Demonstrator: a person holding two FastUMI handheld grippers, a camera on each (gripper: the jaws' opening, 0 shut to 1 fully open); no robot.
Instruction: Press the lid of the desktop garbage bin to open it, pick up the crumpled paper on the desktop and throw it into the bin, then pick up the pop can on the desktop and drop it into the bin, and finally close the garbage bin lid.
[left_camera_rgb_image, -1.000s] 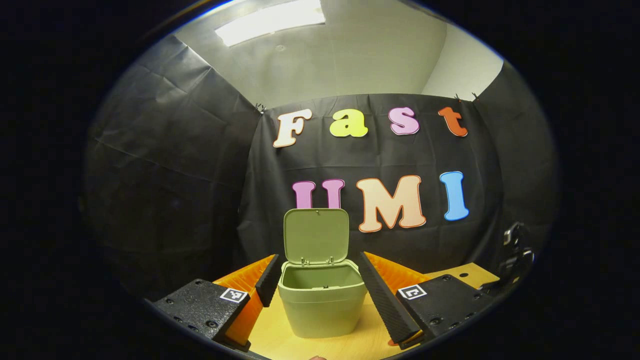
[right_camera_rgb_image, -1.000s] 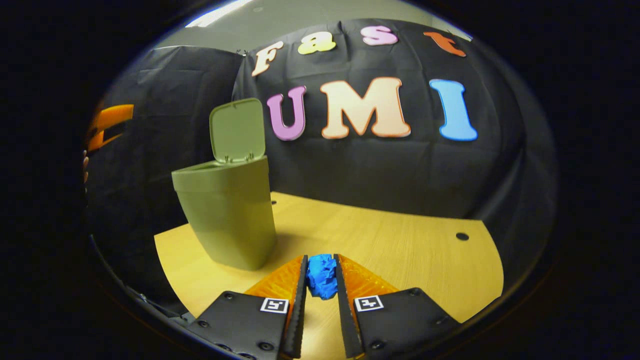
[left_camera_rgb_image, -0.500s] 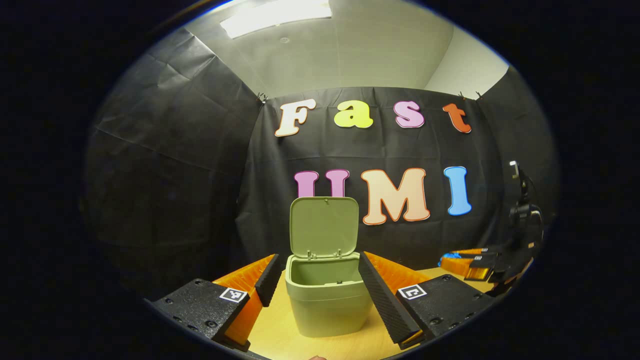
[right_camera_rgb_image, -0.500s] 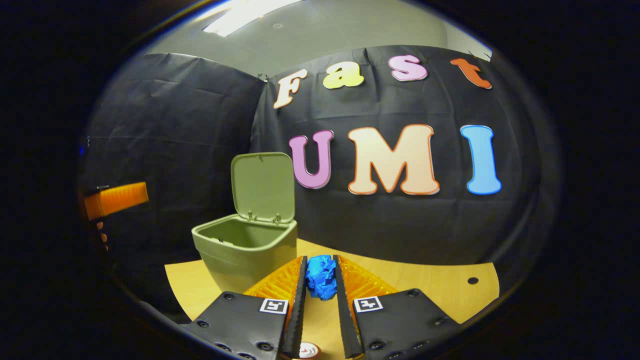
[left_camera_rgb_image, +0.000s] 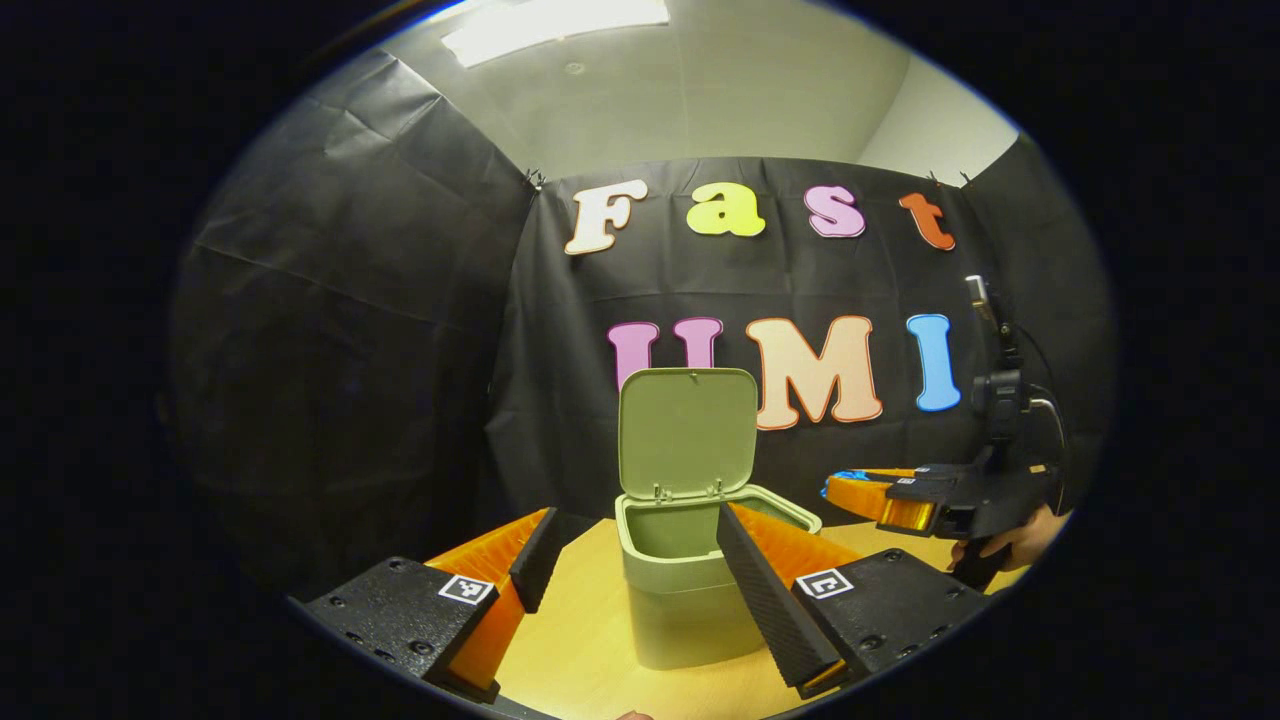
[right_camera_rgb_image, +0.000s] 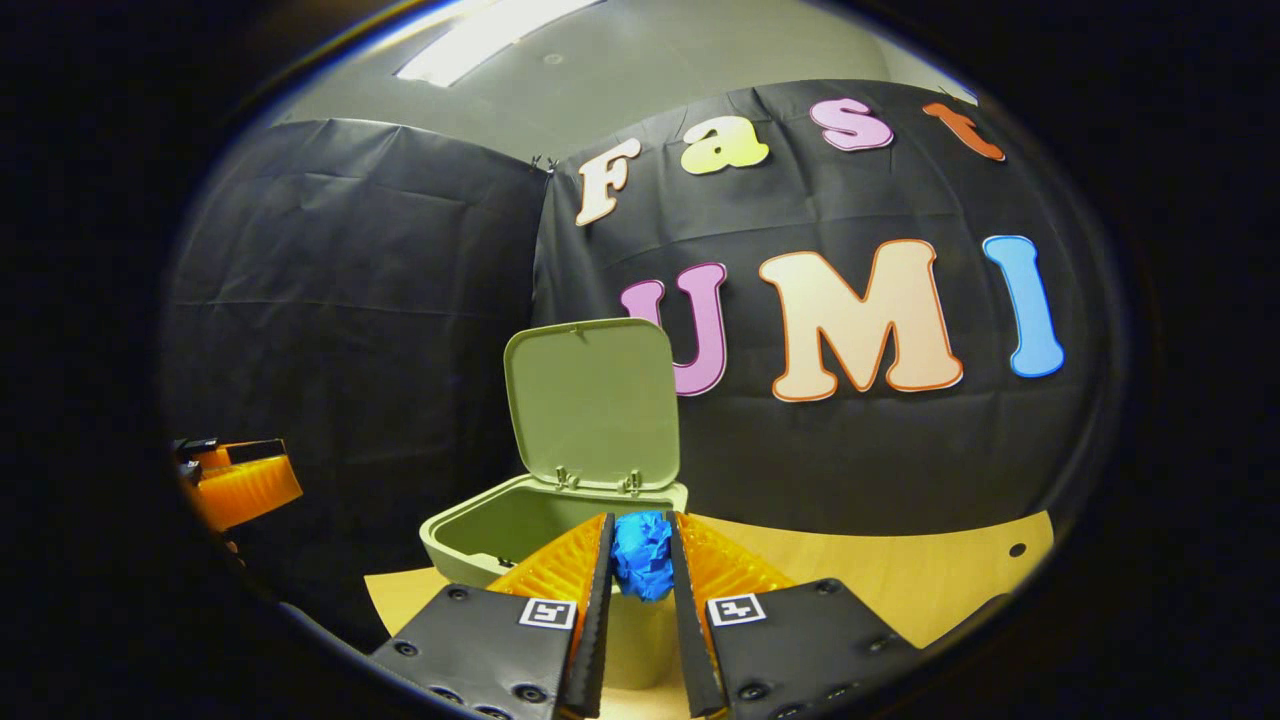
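Now blue crumpled paper (right_camera_rgb_image: 642, 555) squeezed between right hand-held gripper (right_camera_rgb_image: 640, 570) fingers.

Open green bin, blue crumpled paper held above its rim

The desktop garbage bin (left_camera_rgb_image: 690, 600) is a pale green, tapering tub standing upright on the wooden table (left_camera_rgb_image: 580, 650); its lid (right_camera_rgb_image: 592, 400) is swung up on rear hinges and stands nearly vertical, leaving the inside open. The crumpled paper (right_camera_rgb_image: 642, 554) is a small bright blue wad, pinched between the two fingers of the right gripper (right_camera_rgb_image: 640, 560), lifted off the table and sitting just over the bin's near rim. In the left gripper view the paper (left_camera_rgb_image: 848, 477) shows as a blue sliver beside the bin
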